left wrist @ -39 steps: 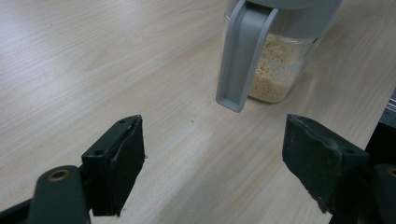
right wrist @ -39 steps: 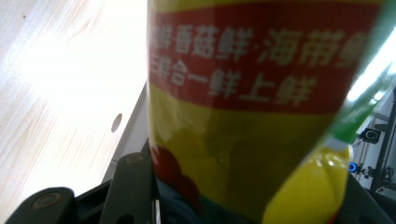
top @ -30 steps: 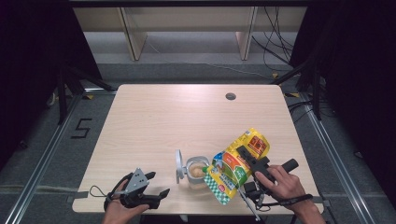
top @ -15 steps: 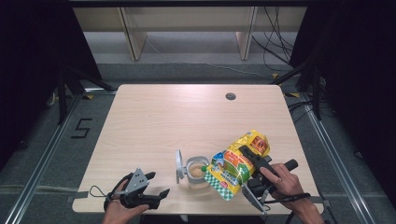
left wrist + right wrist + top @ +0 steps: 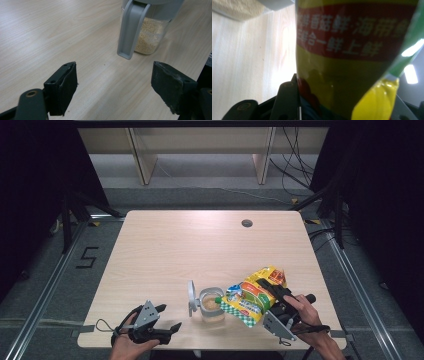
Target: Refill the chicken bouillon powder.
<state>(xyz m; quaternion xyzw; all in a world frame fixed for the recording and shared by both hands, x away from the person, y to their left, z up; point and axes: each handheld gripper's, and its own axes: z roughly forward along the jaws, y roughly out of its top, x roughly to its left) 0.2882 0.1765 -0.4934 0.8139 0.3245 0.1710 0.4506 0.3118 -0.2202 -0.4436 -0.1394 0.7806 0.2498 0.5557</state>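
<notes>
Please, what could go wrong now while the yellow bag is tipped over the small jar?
1. The right gripper holds the yellow printed plastic bag tilted, its corner just at the mouth of the clear jar of pale granules; granules may spill onto the wooden table.
2. The left gripper rests open, apart from the jar, so a push from the bag might tip it.

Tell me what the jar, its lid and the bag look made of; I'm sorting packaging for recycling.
Jar: clear and smooth, glass or hard plastic; the pale grains show through its wall.
Lid: matte grey, opaque, with moulded edges, likely plastic.
Bag: thin glossy printed film, probably plastic; it crinkles and throws bright glints, and the right gripper pinches it.
</notes>
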